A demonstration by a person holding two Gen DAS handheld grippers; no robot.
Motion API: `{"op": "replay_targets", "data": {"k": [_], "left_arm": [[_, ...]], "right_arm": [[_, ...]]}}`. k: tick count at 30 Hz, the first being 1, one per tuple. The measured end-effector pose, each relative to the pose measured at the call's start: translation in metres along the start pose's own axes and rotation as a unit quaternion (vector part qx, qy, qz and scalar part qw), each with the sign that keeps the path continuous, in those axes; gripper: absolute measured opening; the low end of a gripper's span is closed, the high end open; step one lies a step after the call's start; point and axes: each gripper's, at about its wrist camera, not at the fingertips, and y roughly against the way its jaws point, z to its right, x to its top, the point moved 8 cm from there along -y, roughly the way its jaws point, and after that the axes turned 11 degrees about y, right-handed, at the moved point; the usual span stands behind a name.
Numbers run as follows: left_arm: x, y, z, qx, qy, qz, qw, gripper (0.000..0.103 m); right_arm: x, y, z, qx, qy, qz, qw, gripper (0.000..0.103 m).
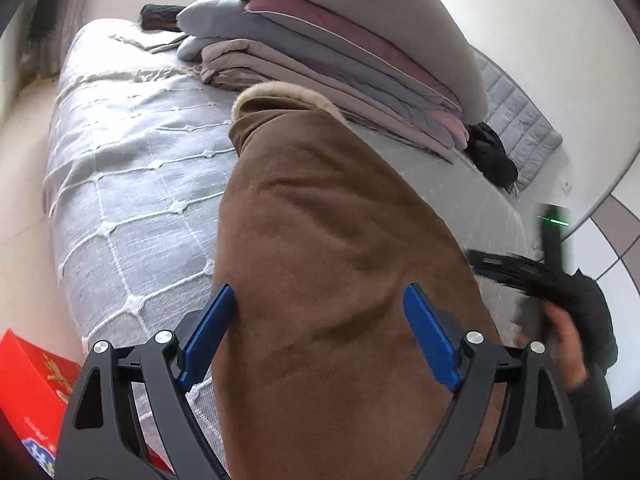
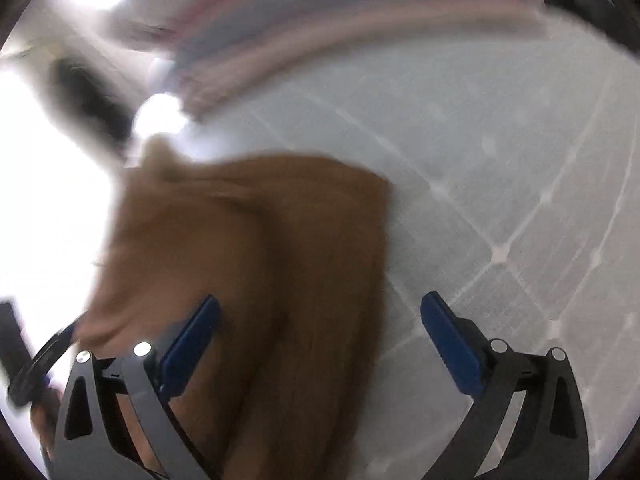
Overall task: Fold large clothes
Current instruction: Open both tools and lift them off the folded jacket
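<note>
A brown garment [image 1: 320, 240] lies on the bed [image 1: 132, 184], folded bedding [image 1: 320, 64] stacked at twelve o'clock. The left gripper [image 1: 320, 336] stands wide and empty. The right gripper [image 2: 320, 344] is still widening, holding nothing.

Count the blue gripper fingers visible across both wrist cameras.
4. The left gripper's two blue fingers flank the brown fleece garment; the right gripper's two, one over the garment, one over the grey quilted bedspread.

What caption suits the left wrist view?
Open left gripper over a brown garment on a grey quilted bed.
</note>
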Motion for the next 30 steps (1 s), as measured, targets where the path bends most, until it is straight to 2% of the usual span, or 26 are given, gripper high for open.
{"op": "replay_targets", "data": {"k": [2, 4, 5, 7, 8, 9, 11, 13, 15, 16, 18, 19, 20, 22, 23, 27, 30], "left_arm": [[-0.002, 0.003, 0.0, 0.003, 0.003, 0.005, 1.0, 0.082], [-0.003, 0.004, 0.002, 0.011, 0.001, 0.008, 0.9999, 0.082], [-0.005, 0.006, 0.004, 0.014, -0.002, 0.01, 0.9998, 0.082], [-0.011, 0.011, 0.01, 0.011, -0.003, 0.013, 0.9998, 0.082], [-0.013, 0.013, 0.013, 0.006, -0.002, 0.013, 0.9999, 0.082], [-0.015, 0.015, 0.015, 0.003, -0.002, 0.014, 0.9999, 0.082], [-0.021, 0.021, 0.018, 0.001, -0.002, 0.016, 0.9999, 0.082], [-0.03, 0.03, 0.018, 0.003, -0.004, 0.019, 0.9998, 0.082], [-0.036, 0.039, 0.018, 0.006, -0.011, 0.024, 0.9996, 0.082], [-0.038, 0.043, 0.017, 0.007, -0.011, 0.027, 0.9996, 0.083], [-0.042, 0.044, 0.014, 0.002, -0.002, 0.02, 0.9998, 0.083], [-0.043, 0.045, 0.012, 0.002, 0.005, 0.02, 0.9998, 0.083], [-0.045, 0.047, 0.012, 0.004, 0.009, 0.023, 0.9997, 0.083], [-0.05, 0.051, 0.014, 0.01, 0.002, 0.026, 0.9996, 0.083], [-0.052, 0.053, 0.016, 0.015, -0.004, 0.03, 0.9994, 0.083], [-0.065, 0.062, 0.032, 0.039, -0.048, 0.048, 0.9969, 0.083], [-0.077, 0.068, 0.042, 0.051, -0.064, 0.056, 0.9951, 0.087]], "right_arm": [[-0.004, 0.037, -0.036, 0.0, 0.059, 0.029, 0.998, 0.096], [-0.031, 0.058, -0.071, -0.003, 0.116, 0.018, 0.993, 0.096], [-0.046, 0.056, -0.078, -0.015, 0.134, -0.006, 0.991, 0.096], [-0.094, 0.032, -0.07, -0.074, 0.154, -0.089, 0.981, 0.096], [-0.12, 0.022, -0.062, -0.065, 0.142, -0.11, 0.982, 0.096], [-0.143, 0.01, -0.049, -0.023, 0.091, -0.124, 0.988, 0.096], [-0.149, 0.015, -0.038, 0.02, 0.03, -0.119, 0.992, 0.096], [-0.139, 0.038, -0.041, 0.001, 0.038, -0.087, 0.996, 0.096], [-0.127, 0.065, -0.045, -0.005, 0.035, -0.037, 0.999, 0.096], [-0.128, 0.066, -0.046, -0.012, 0.038, -0.039, 0.998, 0.096], [-0.147, 0.043, -0.044, -0.033, 0.065, -0.108, 0.992, 0.096], [-0.149, 0.036, -0.043, -0.029, 0.062, -0.117, 0.991, 0.096], [-0.146, 0.037, -0.041, -0.028, 0.054, -0.112, 0.992, 0.096], [-0.136, 0.061, -0.046, -0.063, 0.063, -0.067, 0.994, 0.096], [-0.131, 0.078, -0.053, -0.1, 0.082, -0.036, 0.991, 0.096], [-0.128, 0.119, -0.095, -0.151, 0.116, 0.076, 0.979, 0.096], [-0.128, 0.124, -0.11, -0.183, 0.121, 0.093, 0.971, 0.096]]}}
